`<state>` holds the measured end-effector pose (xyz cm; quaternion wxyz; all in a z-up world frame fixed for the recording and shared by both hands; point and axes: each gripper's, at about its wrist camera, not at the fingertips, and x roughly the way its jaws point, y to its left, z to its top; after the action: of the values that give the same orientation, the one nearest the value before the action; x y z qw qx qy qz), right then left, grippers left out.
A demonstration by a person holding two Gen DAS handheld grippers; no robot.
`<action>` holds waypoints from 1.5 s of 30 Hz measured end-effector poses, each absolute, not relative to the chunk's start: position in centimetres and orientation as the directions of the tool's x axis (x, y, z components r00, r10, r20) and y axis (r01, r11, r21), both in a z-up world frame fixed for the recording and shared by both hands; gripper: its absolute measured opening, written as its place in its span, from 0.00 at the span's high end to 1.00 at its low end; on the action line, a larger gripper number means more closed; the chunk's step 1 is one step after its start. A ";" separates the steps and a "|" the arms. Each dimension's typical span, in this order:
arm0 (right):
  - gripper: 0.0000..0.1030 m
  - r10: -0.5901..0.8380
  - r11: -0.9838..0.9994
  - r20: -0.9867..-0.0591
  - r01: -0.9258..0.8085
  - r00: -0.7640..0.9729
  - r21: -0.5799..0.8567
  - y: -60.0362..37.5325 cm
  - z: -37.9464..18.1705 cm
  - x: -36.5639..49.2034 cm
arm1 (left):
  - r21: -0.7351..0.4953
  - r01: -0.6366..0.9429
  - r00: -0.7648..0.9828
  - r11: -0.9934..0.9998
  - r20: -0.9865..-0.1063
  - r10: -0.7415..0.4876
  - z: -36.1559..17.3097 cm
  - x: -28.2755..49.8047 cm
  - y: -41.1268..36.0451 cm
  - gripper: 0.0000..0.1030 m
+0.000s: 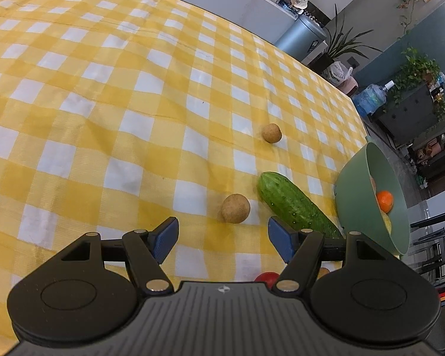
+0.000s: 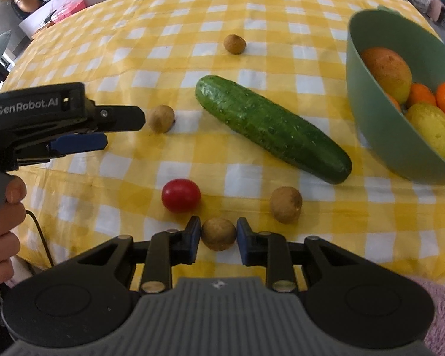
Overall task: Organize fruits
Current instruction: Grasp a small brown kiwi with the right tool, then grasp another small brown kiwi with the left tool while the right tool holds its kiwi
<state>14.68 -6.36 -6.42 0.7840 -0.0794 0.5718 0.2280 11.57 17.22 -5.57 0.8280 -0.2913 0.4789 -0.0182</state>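
Note:
Several small brown longans lie on the yellow checked tablecloth. My right gripper (image 2: 218,237) is shut on one longan (image 2: 218,233), its pads touching both sides. Another longan (image 2: 285,204) lies just right of it, a red tomato (image 2: 181,195) to the left. My left gripper (image 1: 222,237) is open, just short of a longan (image 1: 235,208), which also shows in the right wrist view (image 2: 161,118). A cucumber (image 2: 271,127) lies in the middle. A far longan (image 2: 235,44) sits beyond it. The green bowl (image 2: 370,136) holds oranges and a yellow fruit.
The left gripper's body (image 2: 59,118) and the hand holding it fill the left side of the right wrist view. The table's far edge (image 1: 281,50) runs past a bin and plants. The bowl (image 1: 353,190) stands near the table's right edge.

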 end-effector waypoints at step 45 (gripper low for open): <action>0.75 0.213 0.871 -0.918 -0.490 0.334 0.024 -6.2 -7.1 15.3 | -0.238 -0.014 0.652 0.971 -0.739 -0.172 -7.0 12.1 12.0 0.73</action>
<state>15.35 -6.22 -7.12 0.8064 -0.1296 0.5342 0.2179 12.13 12.03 -6.96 0.9019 -0.1120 0.4150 -0.0436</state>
